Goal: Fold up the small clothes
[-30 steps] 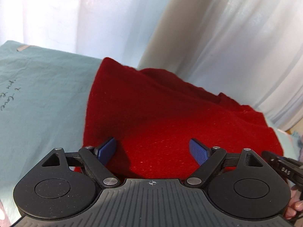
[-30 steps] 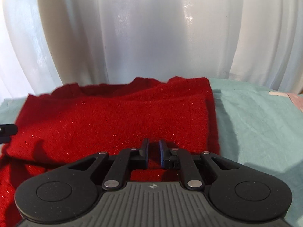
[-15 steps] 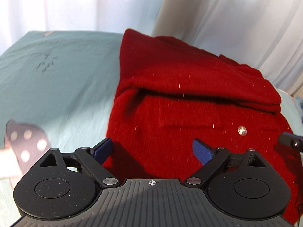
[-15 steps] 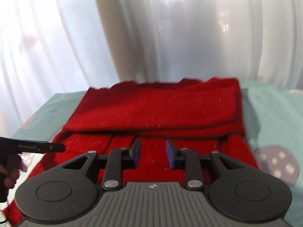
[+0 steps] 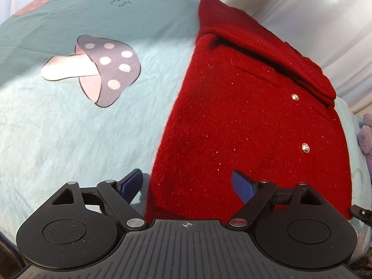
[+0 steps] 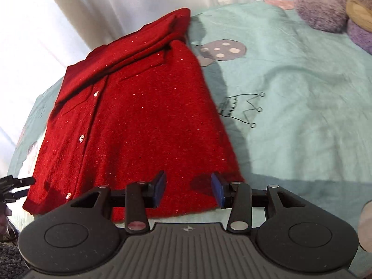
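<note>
A red knitted cardigan (image 5: 244, 116) with shiny buttons lies flat on the bed, its far part folded over toward me. My left gripper (image 5: 187, 181) hovers over the near left corner of the hem. Its jaws are wide and closing, with the cloth edge below and between them and the pads not pressing on it. In the right wrist view the same cardigan (image 6: 139, 121) stretches away from me. My right gripper (image 6: 188, 182) stands over the near right corner of the hem, its jaws opening and gripping nothing. The left gripper's tips (image 6: 14, 183) show at that view's left edge.
The mint bedsheet (image 5: 69, 139) carries a mushroom print (image 5: 100, 69) left of the cardigan and a drawn crown (image 6: 241, 109) to its right. A purple plush toy (image 6: 325, 7) sits at the far right. White curtains (image 6: 116, 4) hang behind the bed.
Both grippers have drawn back from the folded far part to the near hem. The right jaws, shut on the red cloth before, have come apart. The left jaws stayed wide.
</note>
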### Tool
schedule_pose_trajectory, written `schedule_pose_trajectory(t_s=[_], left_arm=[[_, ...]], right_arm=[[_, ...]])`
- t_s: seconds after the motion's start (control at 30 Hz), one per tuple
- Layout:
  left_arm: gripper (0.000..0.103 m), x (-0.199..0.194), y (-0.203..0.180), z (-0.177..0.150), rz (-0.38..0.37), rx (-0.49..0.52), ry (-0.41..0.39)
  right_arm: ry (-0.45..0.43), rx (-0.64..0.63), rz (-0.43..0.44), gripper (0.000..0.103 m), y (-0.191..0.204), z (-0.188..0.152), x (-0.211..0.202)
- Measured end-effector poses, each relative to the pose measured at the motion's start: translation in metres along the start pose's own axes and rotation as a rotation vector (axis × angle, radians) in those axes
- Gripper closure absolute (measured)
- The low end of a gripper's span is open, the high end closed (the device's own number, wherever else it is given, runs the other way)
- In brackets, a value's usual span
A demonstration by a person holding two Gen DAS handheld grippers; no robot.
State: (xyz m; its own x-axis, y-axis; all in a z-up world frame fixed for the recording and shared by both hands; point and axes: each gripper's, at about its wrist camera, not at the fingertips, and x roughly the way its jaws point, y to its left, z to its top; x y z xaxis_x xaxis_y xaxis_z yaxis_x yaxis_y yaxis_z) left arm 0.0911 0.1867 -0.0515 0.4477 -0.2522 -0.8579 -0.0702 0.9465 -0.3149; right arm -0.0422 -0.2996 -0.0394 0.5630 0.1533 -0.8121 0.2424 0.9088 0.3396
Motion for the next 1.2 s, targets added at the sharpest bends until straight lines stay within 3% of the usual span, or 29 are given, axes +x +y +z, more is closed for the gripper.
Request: schedule_pose_trajectory(t_s=[0.17, 0.33, 0.4, 0.5, 0.63, 0.67, 0.8, 1.03, 1.2], left_arm=[[0.035, -0.007, 0.016, -0.004, -0.074, -0.075, 0.055], [0.037, -0.008, 0.03, -0.008, -0.147, -0.123, 0.097], [0.045, -0.006, 0.034, -0.008, -0.187, -0.147, 0.13], [0.048, -0.002, 0.035, -0.011, -0.242, -0.157, 0.171], [0.053, 0.009, 0.037, -0.008, -0.307, -0.199, 0.179], [0.061, 0.012, 0.036, -0.007, -0.318, -0.207, 0.185], [0.077, 0.021, 0.029, -0.005, -0.321, -0.168, 0.205], [0.081, 0.028, 0.029, 0.002, -0.34, -0.155, 0.219], [0.082, 0.028, 0.029, 0.007, -0.368, -0.152, 0.213]], right_arm=[[-0.007, 0.008, 0.022, 0.061, -0.013, 0.0, -0.008], [-0.021, 0.004, -0.013, 0.058, -0.021, 0.002, -0.014], [0.005, 0.03, 0.012, 0.057, -0.026, 0.003, -0.008], [0.019, 0.073, 0.061, 0.057, -0.034, 0.003, -0.003], [0.016, 0.155, 0.135, 0.07, -0.047, 0.005, -0.003], [0.018, 0.177, 0.149, 0.072, -0.05, 0.006, -0.002], [0.027, 0.219, 0.179, 0.074, -0.056, 0.008, 0.0], [0.058, 0.198, 0.169, 0.07, -0.056, 0.012, 0.002], [0.052, 0.185, 0.112, 0.069, -0.059, 0.02, 0.005]])
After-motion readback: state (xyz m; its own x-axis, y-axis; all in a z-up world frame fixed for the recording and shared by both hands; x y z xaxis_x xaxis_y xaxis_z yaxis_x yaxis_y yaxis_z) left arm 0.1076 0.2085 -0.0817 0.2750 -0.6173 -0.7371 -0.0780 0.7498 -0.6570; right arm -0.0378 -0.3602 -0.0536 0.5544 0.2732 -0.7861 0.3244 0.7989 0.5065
